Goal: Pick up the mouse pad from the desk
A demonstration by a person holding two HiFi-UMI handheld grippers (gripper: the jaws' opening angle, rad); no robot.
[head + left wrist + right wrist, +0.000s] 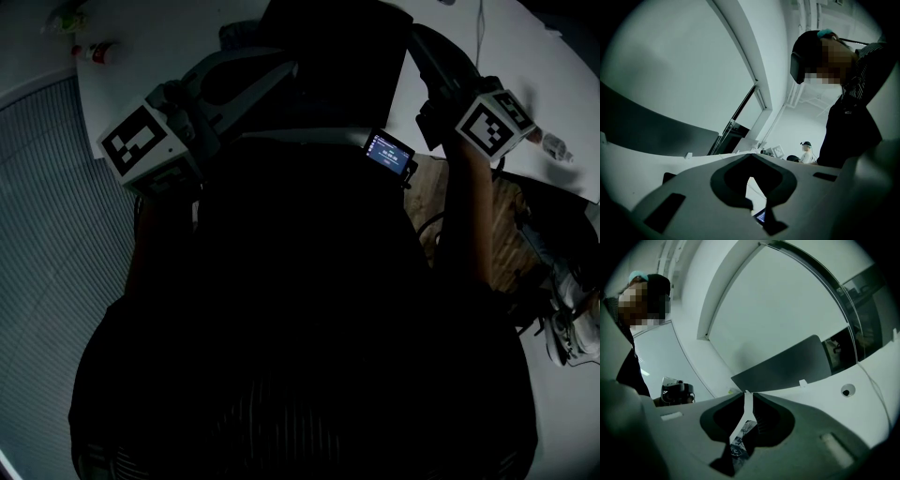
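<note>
The mouse pad (328,66) is a wide black sheet on the white desk (553,75), between my two grippers. The left gripper (281,67) reaches to the pad's left edge and the right gripper (417,42) to its right edge; the dark picture hides any contact. In the left gripper view the left gripper (751,178) has its tips together with nothing seen between them. The right gripper (747,398) shows a thin slit of white desk right up to its tips, so it stands slightly open and empty. A dark grey slab with a rounded corner (783,364), probably the pad, lies beyond it.
A small bottle with a red cap (94,52) stands at the desk's far left. A lit little screen (389,153) sits at my chest. The desk has a round cable hole (847,390). A cable (480,19) and a small white item (558,145) lie at the right. Another person (806,152) sits far off.
</note>
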